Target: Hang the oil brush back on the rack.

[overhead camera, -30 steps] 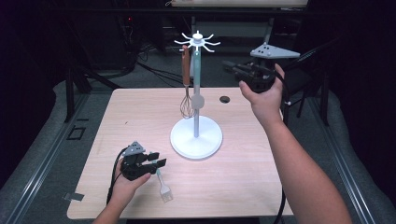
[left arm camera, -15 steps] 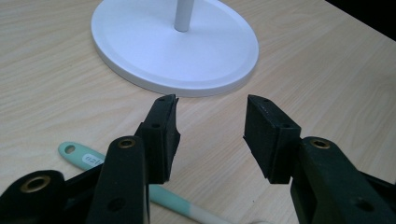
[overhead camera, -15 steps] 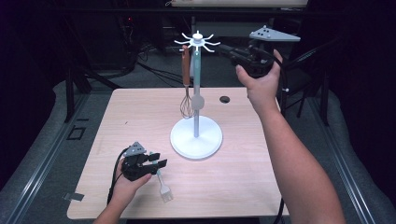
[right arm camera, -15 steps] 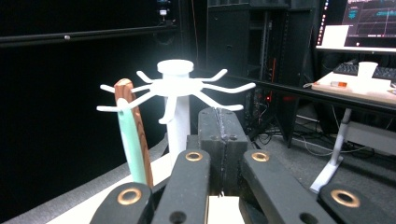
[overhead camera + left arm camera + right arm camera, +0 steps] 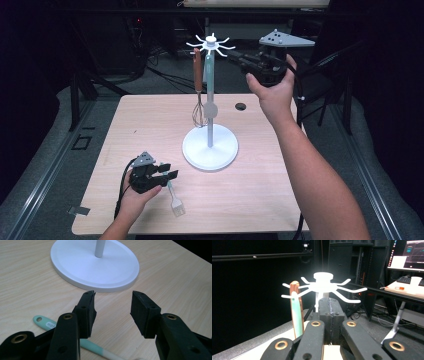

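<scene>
A white stand (image 5: 210, 147) with a crown of hooks (image 5: 210, 42) rises at the middle of the table. A whisk (image 5: 198, 90) with a brown handle hangs from one hook. My right gripper (image 5: 240, 57) is held high, just right of the crown, its jaws shut with nothing seen between them. In the right gripper view the shut gripper (image 5: 329, 302) points at the hooks (image 5: 323, 286), with the whisk's handle (image 5: 295, 307) to their left. My left gripper (image 5: 167, 171) rests low near the front left, open, beside a mint-handled brush (image 5: 175, 202). The left gripper's (image 5: 112, 310) jaws stand apart before the stand's base (image 5: 95, 265).
A small black disc (image 5: 240, 106) lies on the wooden table (image 5: 310, 200) behind the stand at the right. The brush handle (image 5: 50, 325) lies under the left jaw. Dark racks and cables stand beyond the table's far edge.
My right hand has risen with its shut gripper and drawn closer to the hook crown. The left hand and the brush have stayed where they were.
</scene>
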`<state>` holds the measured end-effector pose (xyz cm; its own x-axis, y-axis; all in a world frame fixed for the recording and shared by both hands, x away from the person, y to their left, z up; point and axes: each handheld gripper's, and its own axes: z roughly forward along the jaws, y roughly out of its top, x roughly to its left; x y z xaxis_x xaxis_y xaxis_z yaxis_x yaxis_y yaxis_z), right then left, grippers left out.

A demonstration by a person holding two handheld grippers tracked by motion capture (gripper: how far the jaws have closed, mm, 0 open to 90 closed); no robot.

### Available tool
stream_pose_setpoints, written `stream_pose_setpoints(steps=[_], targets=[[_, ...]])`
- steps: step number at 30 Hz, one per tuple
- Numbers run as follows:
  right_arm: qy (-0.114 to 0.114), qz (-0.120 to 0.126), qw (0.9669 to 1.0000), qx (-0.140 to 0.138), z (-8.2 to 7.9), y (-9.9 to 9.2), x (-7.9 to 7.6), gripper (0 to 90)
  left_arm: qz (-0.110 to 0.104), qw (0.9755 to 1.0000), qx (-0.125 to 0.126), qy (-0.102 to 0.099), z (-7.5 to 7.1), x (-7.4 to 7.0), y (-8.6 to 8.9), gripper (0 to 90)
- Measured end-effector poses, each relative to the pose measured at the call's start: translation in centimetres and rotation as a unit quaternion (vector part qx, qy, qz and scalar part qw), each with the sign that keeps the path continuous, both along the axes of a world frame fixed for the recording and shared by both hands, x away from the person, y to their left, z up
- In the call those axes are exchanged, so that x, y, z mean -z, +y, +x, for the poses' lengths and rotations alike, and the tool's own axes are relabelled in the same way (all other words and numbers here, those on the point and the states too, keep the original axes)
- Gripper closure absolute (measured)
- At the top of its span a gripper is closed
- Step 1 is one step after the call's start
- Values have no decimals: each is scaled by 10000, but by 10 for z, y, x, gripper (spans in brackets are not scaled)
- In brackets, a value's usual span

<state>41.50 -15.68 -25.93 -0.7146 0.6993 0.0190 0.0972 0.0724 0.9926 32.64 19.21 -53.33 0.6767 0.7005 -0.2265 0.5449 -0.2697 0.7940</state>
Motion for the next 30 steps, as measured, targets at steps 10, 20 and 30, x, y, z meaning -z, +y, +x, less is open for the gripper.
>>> stream_pose_setpoints(steps=[10,20,30], targets=[[-71,-33,9998,-158,-6,12,0,900,15,10000,-1,13,0,0,1,544],[-72,-64,9997,-226,-9,20,0,900,6,10000,-20,25,0,0,1,544],[-103,-78,9996,-240,-11,24,-1,900,8,10000,-26,9,0,0,1,545]])
